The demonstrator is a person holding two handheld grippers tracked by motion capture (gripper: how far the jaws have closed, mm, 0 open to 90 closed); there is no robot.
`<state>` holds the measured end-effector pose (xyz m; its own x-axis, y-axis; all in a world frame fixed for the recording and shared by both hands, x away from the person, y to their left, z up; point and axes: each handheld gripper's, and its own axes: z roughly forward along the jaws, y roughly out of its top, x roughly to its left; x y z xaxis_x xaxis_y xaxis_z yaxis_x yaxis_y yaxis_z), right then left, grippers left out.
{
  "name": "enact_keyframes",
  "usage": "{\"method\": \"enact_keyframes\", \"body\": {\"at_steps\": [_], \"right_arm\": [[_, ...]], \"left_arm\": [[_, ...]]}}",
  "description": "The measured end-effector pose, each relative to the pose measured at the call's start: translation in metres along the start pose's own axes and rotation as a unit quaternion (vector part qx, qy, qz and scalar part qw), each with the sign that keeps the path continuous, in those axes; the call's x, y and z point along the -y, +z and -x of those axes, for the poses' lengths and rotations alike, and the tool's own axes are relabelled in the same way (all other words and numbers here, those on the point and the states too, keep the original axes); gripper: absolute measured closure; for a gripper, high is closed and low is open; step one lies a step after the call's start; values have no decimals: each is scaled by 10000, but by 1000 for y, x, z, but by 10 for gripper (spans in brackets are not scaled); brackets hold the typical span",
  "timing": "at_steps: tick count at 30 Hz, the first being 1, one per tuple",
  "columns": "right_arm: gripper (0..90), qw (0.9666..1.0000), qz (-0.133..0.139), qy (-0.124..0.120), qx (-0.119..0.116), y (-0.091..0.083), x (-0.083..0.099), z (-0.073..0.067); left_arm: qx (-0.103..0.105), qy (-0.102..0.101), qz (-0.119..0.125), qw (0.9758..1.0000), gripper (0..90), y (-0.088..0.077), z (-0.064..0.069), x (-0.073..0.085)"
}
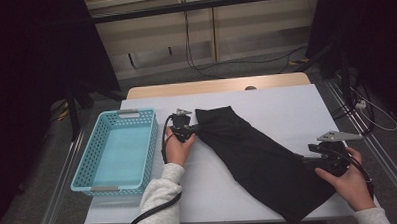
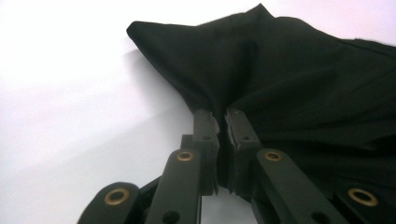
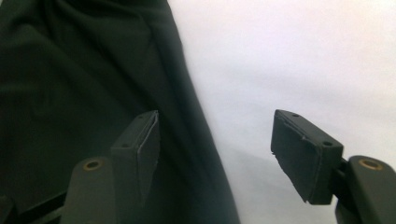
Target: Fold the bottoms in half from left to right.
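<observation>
Pinching the black cloth (image 2: 280, 70), the left gripper (image 2: 222, 122) lies level; right gripper (image 3: 215, 140) spread.

A light-blue perforated plastic basket (image 1: 119, 150) with grey handle grips sits at the left edge of a white tabletop (image 1: 281, 106), its long side running away from the viewer. A wooden table edge (image 1: 220, 84) borders the far side. Black cables (image 1: 235, 63) trail across the grey floor (image 1: 150, 78) beyond.
</observation>
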<state>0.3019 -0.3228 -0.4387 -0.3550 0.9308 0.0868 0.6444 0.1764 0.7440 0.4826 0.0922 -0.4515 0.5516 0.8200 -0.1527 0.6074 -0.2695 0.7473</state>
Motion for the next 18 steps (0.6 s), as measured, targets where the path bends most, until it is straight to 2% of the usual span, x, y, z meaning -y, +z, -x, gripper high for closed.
{"method": "enact_keyframes", "body": {"at_steps": [2, 6, 11, 14, 15, 17, 18], "right_arm": [[339, 10000, -23, -26, -22, 0, 2, -1], [389, 9998, -147, 65, -128, 0, 6, -2], [486, 9984, -501, 175, -178, 5, 15, -3], [645, 9981, -504, 269, -236, 4, 16, -1], [720, 9976, -529, 284, -357, 4, 16, -1], [824, 9977, -524, 234, -362, 5, 16, -2], [867, 9969, -552, 287, -472, 6, 16, -1]], "left_arm": [[-80, -106, -11, 9999, 840, -4, -7, 3], [-110, -130, 60, 9998, 835, -12, -10, 4], [-73, -97, 99, 9999, 827, -14, -8, 4], [-66, -27, 109, 9999, 806, -13, -8, 4], [-59, -6, 109, 9999, 774, -13, -7, 4], [-82, 34, 159, 9998, 723, -13, -6, 4], [-54, 36, 168, 9998, 691, -13, -6, 3]]}}
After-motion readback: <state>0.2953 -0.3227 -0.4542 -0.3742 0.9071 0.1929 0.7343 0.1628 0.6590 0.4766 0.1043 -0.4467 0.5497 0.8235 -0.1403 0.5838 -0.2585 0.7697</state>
